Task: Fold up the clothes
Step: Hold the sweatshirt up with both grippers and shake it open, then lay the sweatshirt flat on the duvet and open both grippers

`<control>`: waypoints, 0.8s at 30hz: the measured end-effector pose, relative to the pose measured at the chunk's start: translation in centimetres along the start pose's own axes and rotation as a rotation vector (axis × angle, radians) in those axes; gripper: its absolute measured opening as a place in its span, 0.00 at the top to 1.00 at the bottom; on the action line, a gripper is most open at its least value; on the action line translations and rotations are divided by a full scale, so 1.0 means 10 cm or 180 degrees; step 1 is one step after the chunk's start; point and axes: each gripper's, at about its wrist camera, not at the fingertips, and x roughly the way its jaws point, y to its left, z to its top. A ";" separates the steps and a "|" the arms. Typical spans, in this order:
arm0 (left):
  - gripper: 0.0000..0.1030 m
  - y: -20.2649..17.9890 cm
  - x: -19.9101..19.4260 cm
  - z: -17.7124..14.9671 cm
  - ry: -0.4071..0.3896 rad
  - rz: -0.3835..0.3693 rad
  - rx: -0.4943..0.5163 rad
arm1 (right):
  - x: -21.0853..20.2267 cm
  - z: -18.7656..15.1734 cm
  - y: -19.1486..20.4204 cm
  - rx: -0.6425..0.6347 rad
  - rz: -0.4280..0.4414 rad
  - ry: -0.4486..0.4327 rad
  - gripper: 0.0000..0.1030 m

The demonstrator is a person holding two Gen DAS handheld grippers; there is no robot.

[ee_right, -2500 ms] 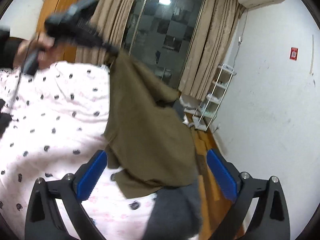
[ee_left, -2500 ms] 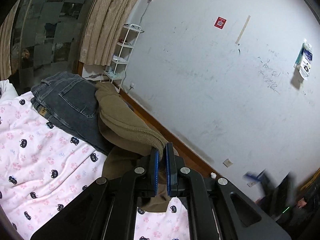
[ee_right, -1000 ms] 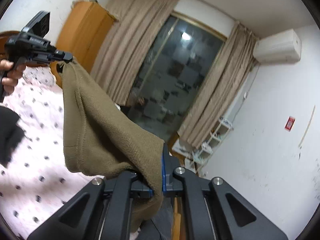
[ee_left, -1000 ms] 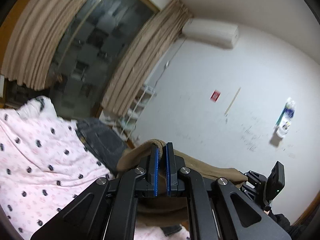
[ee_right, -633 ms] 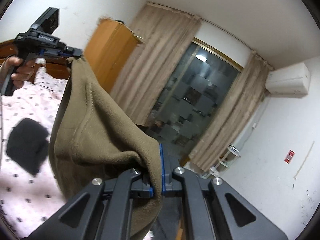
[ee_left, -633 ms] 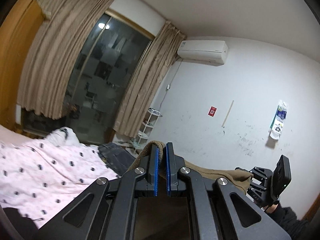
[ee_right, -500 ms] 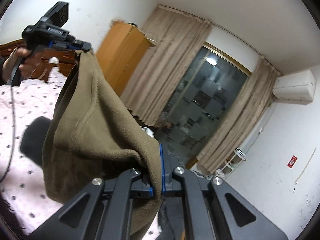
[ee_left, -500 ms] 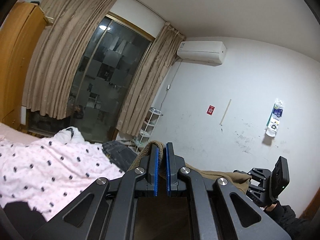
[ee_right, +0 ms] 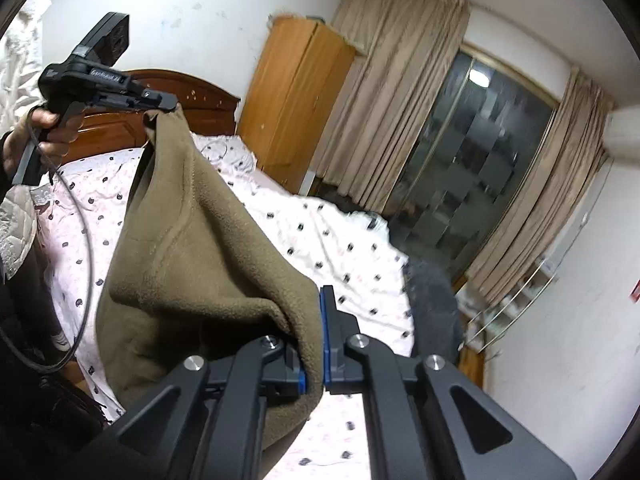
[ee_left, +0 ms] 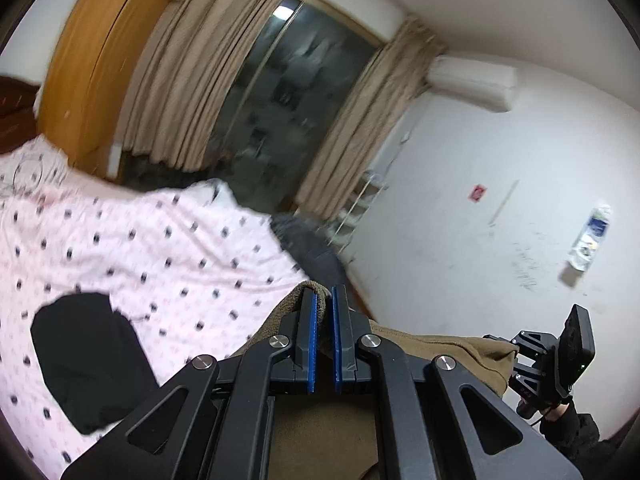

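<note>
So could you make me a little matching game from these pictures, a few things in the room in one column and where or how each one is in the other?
Things:
1. olive fleece garment
2. black cloth
3. wooden wardrobe
4. air conditioner

Places or states:
A. mounted high on the white wall
B. lying flat on the pink patterned bedspread
C. held up in the air, pinched by the left gripper and the right gripper
D. standing beside the beige curtains

Pairs: 1-C, 2-B, 3-D, 4-A

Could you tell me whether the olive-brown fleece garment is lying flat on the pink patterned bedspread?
No, the olive-brown fleece garment hangs in the air, stretched between the left gripper and the right gripper.
</note>
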 end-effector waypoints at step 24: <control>0.96 2.55 4.94 -1.53 0.0806 0.1336 -0.0188 | 5.81 -2.80 -1.21 0.0764 0.0411 0.0966 0.93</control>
